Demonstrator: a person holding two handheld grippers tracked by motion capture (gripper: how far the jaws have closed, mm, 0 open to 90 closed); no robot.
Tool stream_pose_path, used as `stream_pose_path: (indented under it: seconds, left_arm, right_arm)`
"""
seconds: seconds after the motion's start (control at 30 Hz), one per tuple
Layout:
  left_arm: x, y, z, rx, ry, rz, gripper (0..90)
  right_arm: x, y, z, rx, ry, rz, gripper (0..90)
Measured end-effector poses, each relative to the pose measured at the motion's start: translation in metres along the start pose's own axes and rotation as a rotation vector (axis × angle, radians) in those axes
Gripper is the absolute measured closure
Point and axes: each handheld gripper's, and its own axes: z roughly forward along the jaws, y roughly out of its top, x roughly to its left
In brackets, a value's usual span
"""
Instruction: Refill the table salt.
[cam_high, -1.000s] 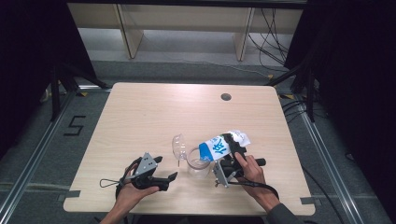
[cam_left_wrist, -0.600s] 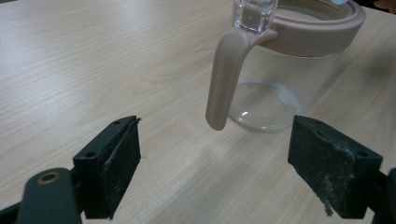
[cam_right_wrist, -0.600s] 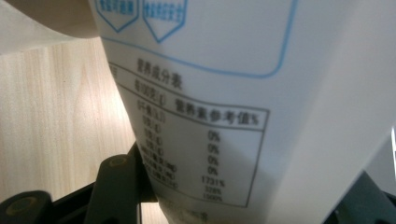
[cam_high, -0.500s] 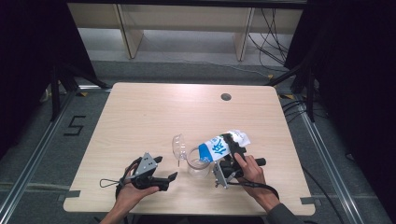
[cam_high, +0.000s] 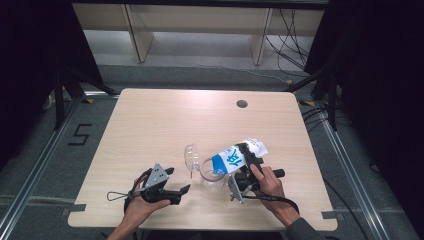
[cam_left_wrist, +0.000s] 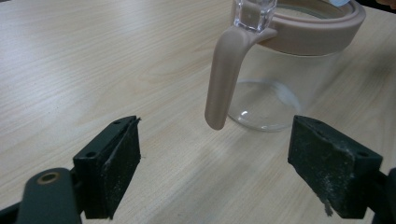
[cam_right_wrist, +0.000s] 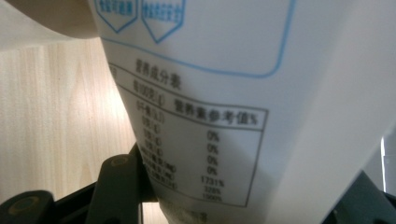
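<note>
- While the right tongs (cam_high: 248, 165) are clamped on a white and blue pouch (cam_high: 235, 157), the pouch sits tipped over, its lower end leaning left toward the mouth of a clear jug (cam_high: 212, 172).
- Jug stands upright on the desk (cam_high: 165, 120), near the near edge and a bit right of centre, just left of the right hand (cam_high: 267, 182).
- Its clear lid (cam_high: 191, 156) is flipped up on the far-left side of the rim.
- From the right tongs' own view, the pouch (cam_right_wrist: 243, 93) is squeezed between the two black jaws, with a printed table of percentages facing the camera. Text is a bit blurry, so no reading it.
- Left tongs (cam_high: 177, 187) are spread wide with nothing between them, lying low at the near edge of the desk, left of the jug, in the left hand (cam_high: 145, 205).
- From the left tongs' view, the jug (cam_left_wrist: 280, 70) has a beige rim band and a beige handle (cam_left_wrist: 224, 79) that hangs down toward the camera, apart from both jaws. Its glass bottom looks pretty much bare from here.
- Small dark round hole (cam_high: 242, 104) in the desk, far side, right of centre, well apart from everything else.
- Cable loop (cam_high: 116, 195) trails off the left tongs toward the left.
</note>
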Motion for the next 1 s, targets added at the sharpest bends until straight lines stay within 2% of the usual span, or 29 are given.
stream_pose_path:
  seconds: [0.2, 0.27, 0.33, 0.67, 0.7, 0.73, 0.87, 0.9, 1.0]
  left_arm:
    - [0.0002, 0.0002, -0.0001, 0.0, -0.002, 0.006, 16.5]
    - [0.0001, 0.0002, -0.0003, 0.001, 0.0, 0.001, 16.5]
    - [0.0001, 0.0003, -0.0004, -0.001, 0.001, 0.001, 16.5]
    - [0.0, 0.0003, -0.0003, -0.001, 0.001, 0.001, 16.5]
    - [0.0001, 0.0002, -0.0002, 0.0, 0.0, 0.001, 16.5]
    - [0.0, 0.0002, -0.0003, 0.001, 0.0, 0.002, 16.5]
    - [-0.0001, 0.0003, -0.0002, -0.001, 0.0, 0.002, 16.5]
    - [-0.0001, 0.0003, -0.0002, 0.0, 0.001, 0.002, 16.5]
    - [-0.0001, 0.0002, -0.0001, -0.001, 0.0, 0.002, 16.5]
  right_arm:
    - [-0.0007, -0.0001, -0.0008, 0.0, -0.009, -0.012, 47.4]
    - [-0.0014, 0.001, -0.0011, -0.002, -0.014, -0.042, 47.6]
    - [0.0002, 0.001, -0.0008, -0.007, -0.01, -0.022, 47.7]
    - [-0.0009, 0.0011, -0.0017, 0.001, -0.018, -0.031, 48.3]
    - [-0.0007, 0.0012, -0.0016, 0.0, -0.017, -0.028, 48.3]
    - [0.001, 0.0011, -0.0024, 0.014, -0.009, -0.004, 48.4]
    - [0.0006, 0.001, -0.0021, 0.012, -0.013, -0.011, 48.5]
    - [-0.0012, 0.0011, -0.0018, 0.003, -0.019, -0.034, 48.5]
    - [-0.0011, 0.0011, -0.0015, 0.001, -0.024, -0.039, 48.6]
